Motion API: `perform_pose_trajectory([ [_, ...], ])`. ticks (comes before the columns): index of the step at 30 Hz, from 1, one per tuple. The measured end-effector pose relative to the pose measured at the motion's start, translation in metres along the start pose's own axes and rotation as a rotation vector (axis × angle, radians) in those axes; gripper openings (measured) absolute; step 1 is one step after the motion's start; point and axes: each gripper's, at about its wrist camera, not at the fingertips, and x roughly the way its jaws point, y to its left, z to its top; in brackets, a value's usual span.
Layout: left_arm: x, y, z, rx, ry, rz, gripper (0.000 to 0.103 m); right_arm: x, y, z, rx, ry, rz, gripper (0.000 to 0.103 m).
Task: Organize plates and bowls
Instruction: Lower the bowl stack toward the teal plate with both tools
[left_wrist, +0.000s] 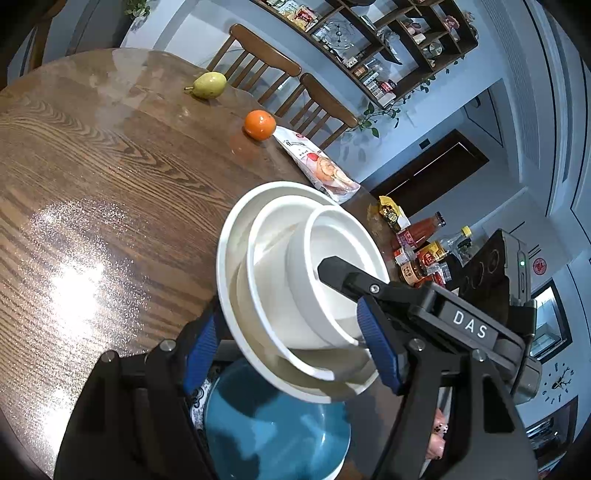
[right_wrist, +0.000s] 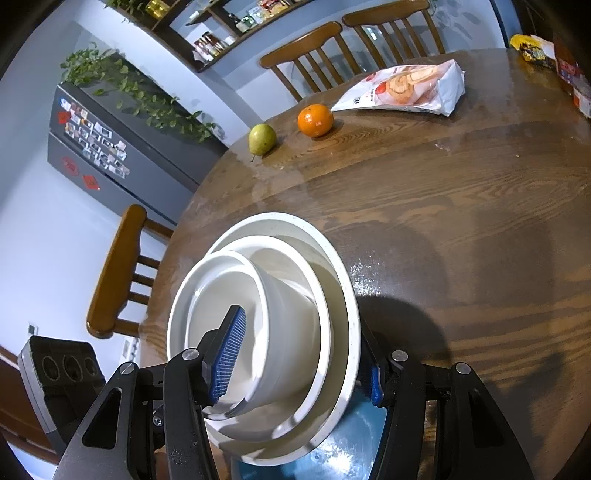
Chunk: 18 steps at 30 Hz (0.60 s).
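Note:
A nested stack of three white bowls (left_wrist: 280, 280) hangs tilted above a blue bowl (left_wrist: 273, 435) on the round wooden table (left_wrist: 92, 166). My left gripper (left_wrist: 291, 347) is shut on the stack's near edge, blue pads on either side of it. My right gripper (right_wrist: 299, 365) is shut on the same white bowl stack (right_wrist: 295, 295) from the opposite side, one pad (right_wrist: 229, 354) inside the smallest bowl. The blue bowl (right_wrist: 340, 450) shows below the stack in the right wrist view.
A pear (left_wrist: 208, 85), an orange (left_wrist: 259, 124) and a snack bag (left_wrist: 317, 162) lie at the table's far edge. Sauce bottles and jars (left_wrist: 424, 251) stand at the right. Wooden chairs (left_wrist: 266, 66) surround the table. A patterned plate rim (left_wrist: 199, 398) shows beside the blue bowl.

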Motion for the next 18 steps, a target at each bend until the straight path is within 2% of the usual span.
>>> perform_pose_trajectory([
  [18,-0.009,-0.008,-0.013,0.021,-0.01,0.007,0.07,-0.012,-0.002,-0.014,0.009,-0.023,0.012,0.058],
])
